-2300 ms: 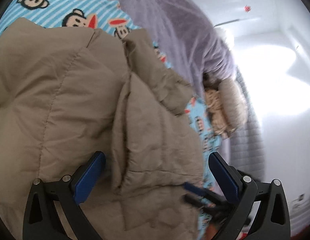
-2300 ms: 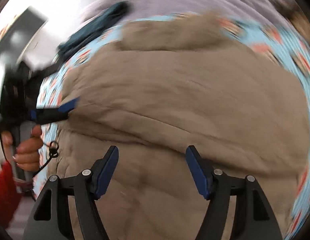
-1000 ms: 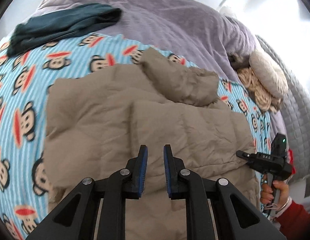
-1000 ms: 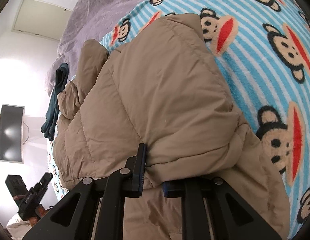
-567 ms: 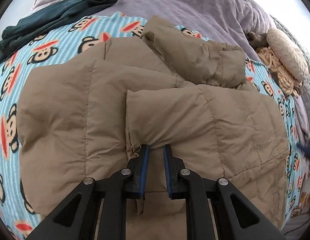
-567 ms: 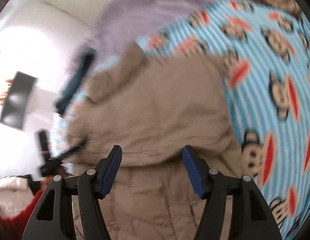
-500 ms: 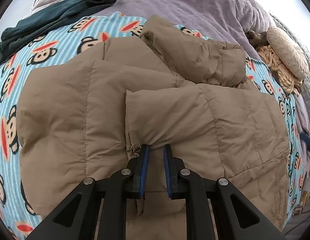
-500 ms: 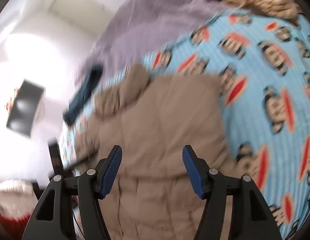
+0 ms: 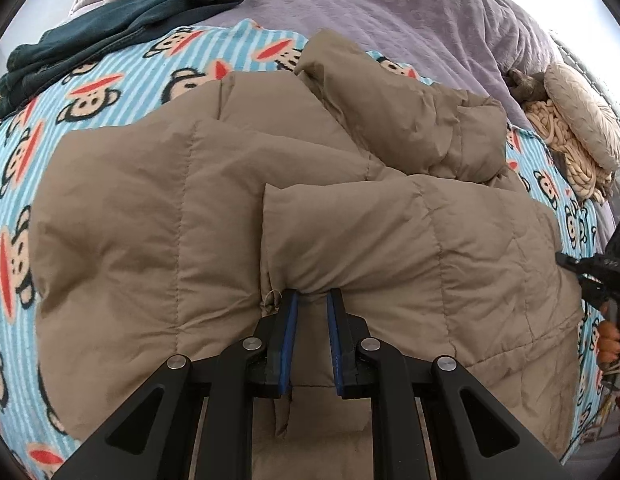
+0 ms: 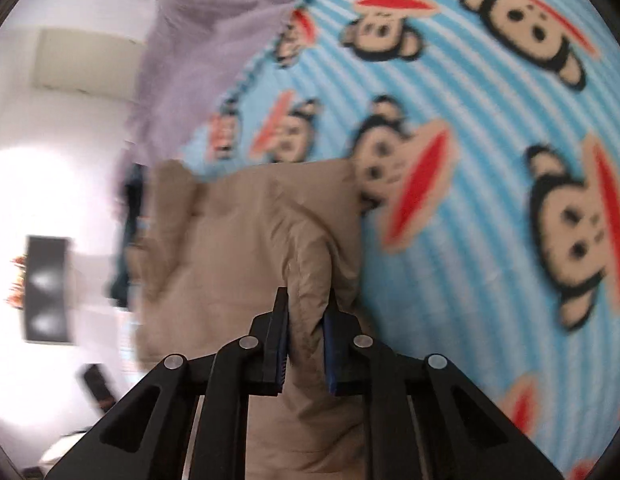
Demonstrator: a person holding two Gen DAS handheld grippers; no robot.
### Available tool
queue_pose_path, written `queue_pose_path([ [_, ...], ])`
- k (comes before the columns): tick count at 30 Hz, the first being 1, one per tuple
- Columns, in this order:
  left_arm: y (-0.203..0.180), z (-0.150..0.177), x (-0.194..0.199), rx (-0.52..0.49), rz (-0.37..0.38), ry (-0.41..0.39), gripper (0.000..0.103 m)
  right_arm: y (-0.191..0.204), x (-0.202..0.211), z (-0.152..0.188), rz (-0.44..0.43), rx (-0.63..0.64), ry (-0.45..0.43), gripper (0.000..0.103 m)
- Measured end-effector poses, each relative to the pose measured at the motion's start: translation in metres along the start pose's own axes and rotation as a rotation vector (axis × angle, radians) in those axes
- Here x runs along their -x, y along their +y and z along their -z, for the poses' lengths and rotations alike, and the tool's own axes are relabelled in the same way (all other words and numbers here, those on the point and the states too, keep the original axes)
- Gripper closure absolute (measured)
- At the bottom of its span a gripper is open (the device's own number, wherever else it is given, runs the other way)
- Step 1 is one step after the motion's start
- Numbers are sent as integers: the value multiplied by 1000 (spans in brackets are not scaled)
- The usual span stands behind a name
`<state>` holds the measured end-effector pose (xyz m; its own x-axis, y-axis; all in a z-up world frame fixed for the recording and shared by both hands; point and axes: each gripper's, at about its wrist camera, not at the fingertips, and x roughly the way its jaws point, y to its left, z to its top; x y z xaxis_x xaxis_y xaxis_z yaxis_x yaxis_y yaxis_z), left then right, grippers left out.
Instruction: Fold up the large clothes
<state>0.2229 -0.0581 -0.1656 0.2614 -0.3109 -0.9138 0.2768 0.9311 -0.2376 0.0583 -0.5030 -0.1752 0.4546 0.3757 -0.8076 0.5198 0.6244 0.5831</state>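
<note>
Mid-fold: tan puffer jacket (image 9: 214,216) lies on the monkey-print blanket (image 9: 110,92), hood at 1 o'clock. Left gripper (image 9: 309,300) is clenched on the folded-over panel's edge. Right gripper (image 10: 306,300) has just closed, pinching a jacket edge. Next, I'd guess: lift both edges together and carry them across evenly.

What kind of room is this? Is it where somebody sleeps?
Most likely a bedroom. The tan puffy jacket lies on a bed spread with a blue striped monkey blanket and a purple quilt, with a cream cushion at the far side.
</note>
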Motion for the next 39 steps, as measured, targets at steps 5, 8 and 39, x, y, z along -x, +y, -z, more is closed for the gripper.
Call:
queue_pose_path([
  [5, -7, 1, -10, -41, -16, -11, 86, -8, -12, 3, 119, 90, -21, 87],
  [8, -7, 1, -9, -39, -16, -12, 86, -1, -13, 10, 195, 142, -59, 85],
  [39, 8, -3, 40, 36, -105, -27, 85, 39, 30, 82, 465, 300, -82, 80],
])
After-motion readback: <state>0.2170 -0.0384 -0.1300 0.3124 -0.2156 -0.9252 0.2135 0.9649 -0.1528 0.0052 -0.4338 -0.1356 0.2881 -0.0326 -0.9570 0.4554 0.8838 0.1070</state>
